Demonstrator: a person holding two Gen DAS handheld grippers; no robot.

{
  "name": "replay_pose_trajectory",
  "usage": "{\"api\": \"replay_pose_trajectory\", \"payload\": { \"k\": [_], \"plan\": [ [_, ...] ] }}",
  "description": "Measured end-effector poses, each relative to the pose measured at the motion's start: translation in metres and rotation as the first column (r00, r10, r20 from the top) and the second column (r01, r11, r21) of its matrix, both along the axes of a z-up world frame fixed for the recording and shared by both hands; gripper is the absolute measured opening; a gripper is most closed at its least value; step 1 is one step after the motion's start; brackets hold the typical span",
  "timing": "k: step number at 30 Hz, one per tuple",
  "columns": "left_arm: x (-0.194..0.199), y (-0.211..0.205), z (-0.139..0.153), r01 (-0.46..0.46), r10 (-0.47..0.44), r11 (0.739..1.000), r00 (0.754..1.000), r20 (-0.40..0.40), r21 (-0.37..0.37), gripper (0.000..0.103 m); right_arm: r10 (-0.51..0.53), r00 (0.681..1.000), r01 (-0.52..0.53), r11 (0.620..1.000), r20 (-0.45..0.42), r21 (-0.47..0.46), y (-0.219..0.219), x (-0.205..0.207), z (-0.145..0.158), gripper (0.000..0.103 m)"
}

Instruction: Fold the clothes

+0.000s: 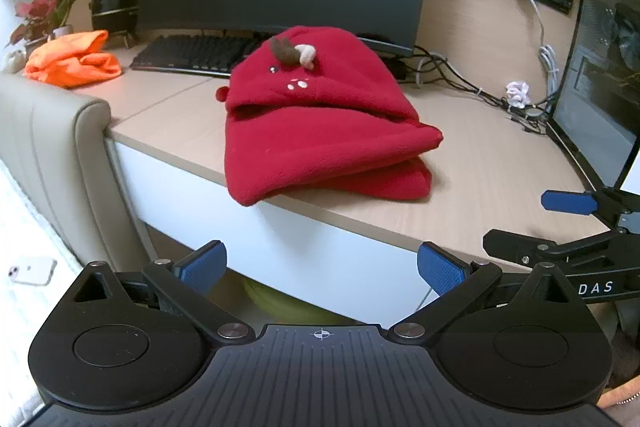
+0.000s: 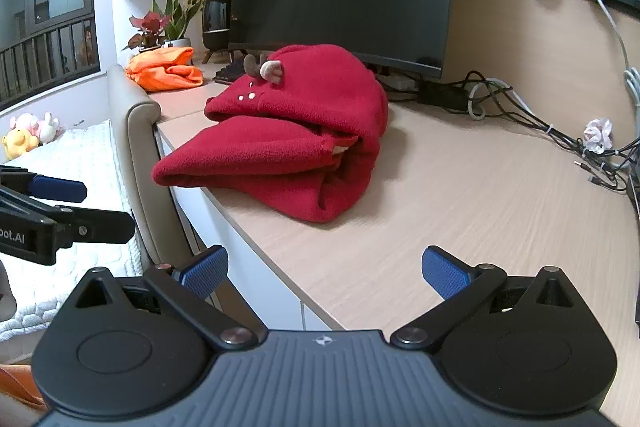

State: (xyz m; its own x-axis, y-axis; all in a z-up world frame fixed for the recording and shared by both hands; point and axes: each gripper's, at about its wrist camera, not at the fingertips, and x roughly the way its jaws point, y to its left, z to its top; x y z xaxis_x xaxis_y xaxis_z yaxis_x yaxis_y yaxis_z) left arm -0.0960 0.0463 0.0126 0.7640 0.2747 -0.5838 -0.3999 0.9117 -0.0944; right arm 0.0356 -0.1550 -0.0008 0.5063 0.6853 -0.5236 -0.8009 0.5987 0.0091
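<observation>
Red fleece garment [image 1: 320, 123] sits folded at the counter [image 1: 500, 163] front edge, one corner overhanging – looks done. Left hand-held gripper [image 1: 320, 267] & right hand-held gripper [image 2: 324, 269] both wide apart, empty, held back – prob. clear of the fold.

Red fleece top folded on the bench

The red top [image 1: 320, 123] sits at the bench [image 1: 480, 163] edge, one corner overhanging; the left claw [image 1: 320, 267] hangs wide apart and empty before it, an orange garment [image 1: 74, 61] far left.

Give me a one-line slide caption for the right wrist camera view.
Open right gripper faces a folded red fleece garment at the desk edge, orange garment behind.
</observation>
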Motion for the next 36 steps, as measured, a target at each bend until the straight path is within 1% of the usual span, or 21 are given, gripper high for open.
{"api": "replay_pose_trajectory", "payload": {
  "k": [8,12,17,22,32,36],
  "plan": [
    [0.002,0.001,-0.004,-0.021,0.021,1.0,1.0,-0.009,-0.019,0.103,0.008,1.0,-0.008,1.0,0.001,-0.012,0.002,0.001,-0.001,0.103],
    [0.004,0.004,-0.004,-0.021,0.02,0.998,1.0,-0.023,-0.052,0.103,0.011,1.0,-0.011,1.0,-0.002,0.004,0.0,0.002,0.0,0.103],
    [0.006,0.002,-0.006,-0.02,0.018,0.999,0.999,-0.031,-0.047,0.103,0.004,1.0,-0.004,1.0,-0.016,0.022,-0.002,0.006,0.002,0.103],
    [0.01,0.001,-0.007,-0.007,0.005,0.999,0.999,-0.043,-0.041,0.103,-0.009,0.999,0.009,1.0,-0.038,0.017,-0.002,0.012,-0.001,0.103],
    [0.016,0.004,-0.011,-0.022,0.018,0.998,0.998,-0.054,-0.061,0.103,-0.005,0.999,0.005,1.0,-0.05,0.009,-0.001,0.019,-0.004,0.103],
    [0.016,0.007,-0.008,-0.017,0.016,0.999,0.999,-0.029,-0.042,0.103,-0.01,0.998,0.011,1.0,-0.065,0.019,0.001,0.025,-0.001,0.103]
  ]
}}
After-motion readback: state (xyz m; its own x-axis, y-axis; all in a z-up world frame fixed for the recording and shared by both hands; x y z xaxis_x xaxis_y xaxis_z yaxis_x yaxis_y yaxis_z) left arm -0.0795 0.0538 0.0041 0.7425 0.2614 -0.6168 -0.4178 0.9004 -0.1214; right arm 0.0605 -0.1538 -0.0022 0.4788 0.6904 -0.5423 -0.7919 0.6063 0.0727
